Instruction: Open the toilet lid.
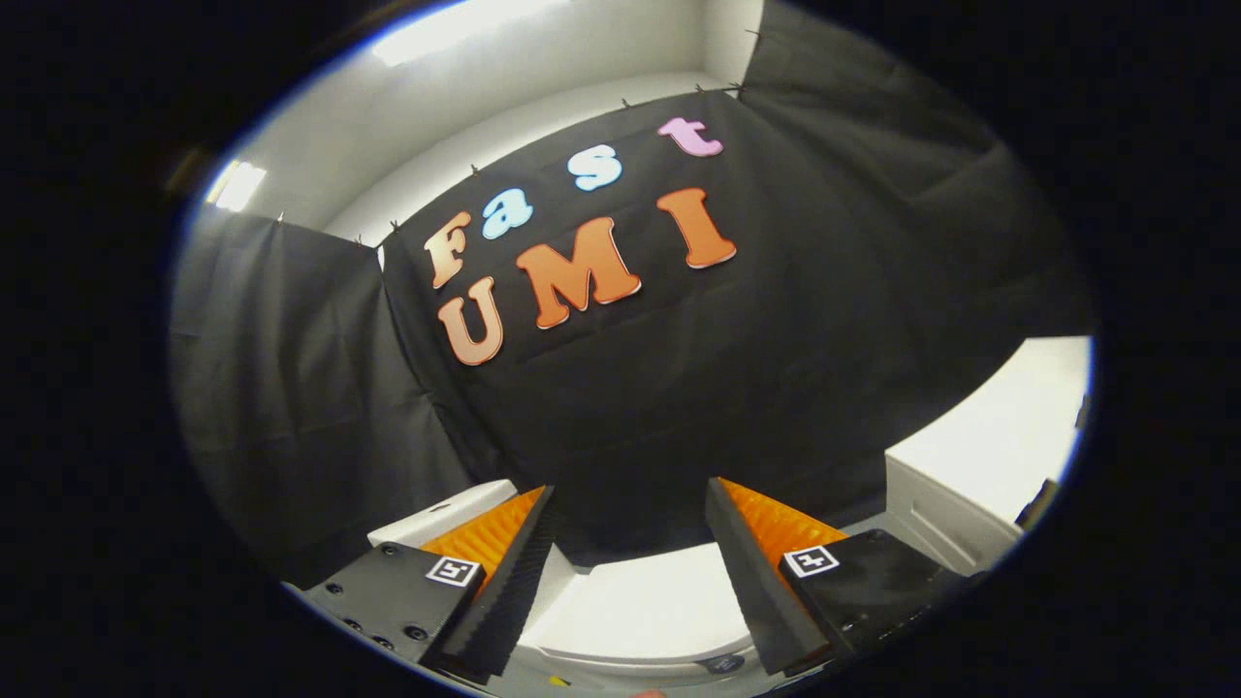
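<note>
Black cloth walls all around the booth, a white cabinet (979,465) off to the right. The gripper (630,543) hangs spread wide, holding nothing — the white toilet lid (640,611) sits below, between its fingers, looking untouched, so the lifting's all left.

A white toilet (640,611) shows low between the gripper (630,504)'s spread fingers, which touch nothing; its closed lid (650,601) lies flat on top. To the right, a white cabinet (999,436) stands against the black cloth wall (679,388).
</note>
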Demonstrator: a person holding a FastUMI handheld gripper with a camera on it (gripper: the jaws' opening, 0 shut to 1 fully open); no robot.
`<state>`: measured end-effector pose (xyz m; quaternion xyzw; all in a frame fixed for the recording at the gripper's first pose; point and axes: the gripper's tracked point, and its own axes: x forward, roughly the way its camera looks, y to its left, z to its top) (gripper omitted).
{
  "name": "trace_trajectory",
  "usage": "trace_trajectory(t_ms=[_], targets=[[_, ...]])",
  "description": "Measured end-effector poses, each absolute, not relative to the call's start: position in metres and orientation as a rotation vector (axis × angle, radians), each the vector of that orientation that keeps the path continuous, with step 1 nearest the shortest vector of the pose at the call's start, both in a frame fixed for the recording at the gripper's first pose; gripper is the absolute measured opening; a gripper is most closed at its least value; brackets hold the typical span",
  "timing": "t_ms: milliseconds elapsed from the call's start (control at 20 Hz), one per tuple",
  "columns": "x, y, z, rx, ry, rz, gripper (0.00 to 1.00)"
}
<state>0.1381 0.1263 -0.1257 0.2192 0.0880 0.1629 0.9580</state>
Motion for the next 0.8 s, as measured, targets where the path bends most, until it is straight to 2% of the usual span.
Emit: trace_trajectory(t_ms=[450, 800], targets=[[0.112, 0.123, -0.304, 0.689, 0.508, 0.394, 0.98], [0.101, 0.117, -0.414, 0.951, 0.728, 0.356, 0.98]])
